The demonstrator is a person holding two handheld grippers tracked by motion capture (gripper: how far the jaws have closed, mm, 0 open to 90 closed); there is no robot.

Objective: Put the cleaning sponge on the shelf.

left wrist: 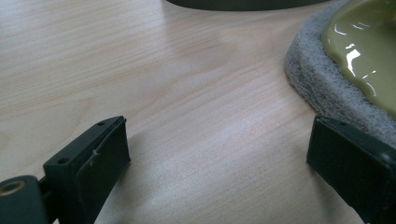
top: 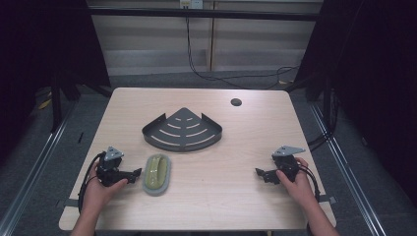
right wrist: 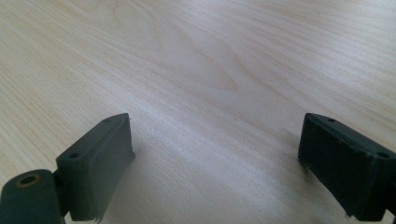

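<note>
My left gripper [top: 132,175] is resting low on the table [top: 236,196], jaws spread wide, gripping nothing; its tips are pointing at the scrub pad [top: 157,174] just beside them. My right gripper [top: 260,173] is sitting well apart near the right edge, jaws likewise released over bare wood. The dark slotted corner shelf [top: 182,130] is lying beyond the pad. In the left gripper view, the pad's [left wrist: 317,88] grey fibrous rim and glossy olive top are showing close against one jaw.
</note>
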